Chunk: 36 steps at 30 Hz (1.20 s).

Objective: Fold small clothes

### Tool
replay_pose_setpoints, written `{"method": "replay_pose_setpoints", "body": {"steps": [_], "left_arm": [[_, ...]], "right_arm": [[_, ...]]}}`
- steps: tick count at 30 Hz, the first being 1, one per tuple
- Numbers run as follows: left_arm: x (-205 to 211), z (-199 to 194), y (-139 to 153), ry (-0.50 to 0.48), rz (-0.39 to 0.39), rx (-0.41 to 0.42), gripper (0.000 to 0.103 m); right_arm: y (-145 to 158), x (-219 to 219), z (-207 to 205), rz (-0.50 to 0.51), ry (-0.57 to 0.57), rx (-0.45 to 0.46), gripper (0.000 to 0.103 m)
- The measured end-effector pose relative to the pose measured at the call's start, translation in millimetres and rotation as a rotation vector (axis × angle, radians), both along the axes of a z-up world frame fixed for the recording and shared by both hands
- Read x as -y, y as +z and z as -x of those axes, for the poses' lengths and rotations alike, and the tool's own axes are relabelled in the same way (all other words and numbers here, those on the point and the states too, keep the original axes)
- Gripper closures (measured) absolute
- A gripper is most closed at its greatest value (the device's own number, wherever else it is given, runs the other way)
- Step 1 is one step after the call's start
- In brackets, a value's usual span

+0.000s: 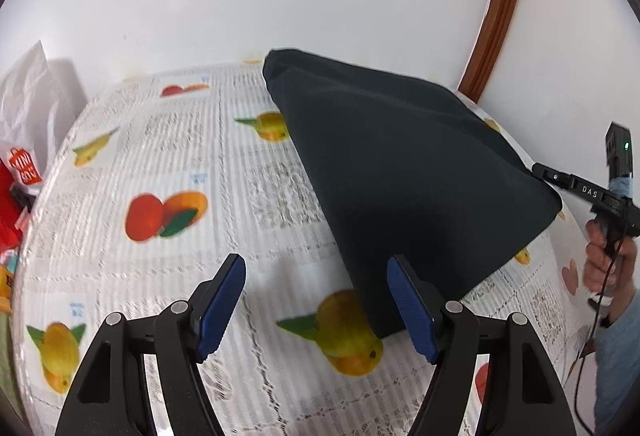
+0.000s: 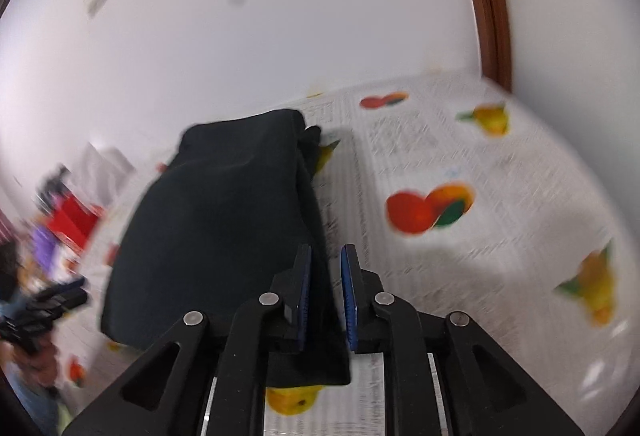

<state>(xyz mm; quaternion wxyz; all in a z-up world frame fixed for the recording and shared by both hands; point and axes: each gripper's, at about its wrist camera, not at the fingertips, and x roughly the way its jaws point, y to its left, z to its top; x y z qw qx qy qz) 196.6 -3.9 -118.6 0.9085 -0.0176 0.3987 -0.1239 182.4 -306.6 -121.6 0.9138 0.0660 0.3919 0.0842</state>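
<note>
1. My right gripper (image 2: 325,296) is clamped on an edge of the dark garment (image 1: 400,172), which is lifted in a tent above the fruit-print tablecloth (image 1: 180,164).
2. My left gripper (image 1: 316,300) gapes wide, holding nothing — its right pad (image 1: 412,312) sits just beside the cloth's lower corner.
3. Risk: one pinch carries everything — a jerk could slip the fabric out.
4. The unheld corner may drag and skew the fold.

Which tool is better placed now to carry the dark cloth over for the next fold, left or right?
Right. The right tool is shut on an edge of the dark cloth and lifts it off the tablecloth. The left tool is open and holds nothing; it would first need to grasp.
</note>
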Motion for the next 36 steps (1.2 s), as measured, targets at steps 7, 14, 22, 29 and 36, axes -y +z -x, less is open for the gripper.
{"method": "replay_pose_setpoints", "body": {"steps": [7, 14, 22, 29, 36], "left_arm": [[8.3, -24.8, 10.8, 0.021, -0.002, 0.002, 0.032], [19.0, -38.7, 7.6, -0.010, -0.024, 0.001, 0.032], [16.5, -63.6, -7.0, -0.035, 0.029, -0.029, 0.032], [11.5, -76.1, -8.8, -0.027, 0.068, -0.035, 0.032], [9.6, -78.2, -8.7, -0.017, 0.051, -0.039, 0.032]], "right_arm": [[32.3, -40.7, -49.5, 0.138, 0.068, -0.012, 0.067], [18.6, -67.3, -123.4, 0.114, 0.079, -0.088, 0.061], [-13.9, -60.6, -200.4, -0.010, 0.005, -0.175, 0.062], [-7.8, -58.3, -211.2, -0.002, 0.085, -0.047, 0.101], [-19.7, -58.2, -219.9, 0.023, 0.057, -0.113, 0.098]]}}
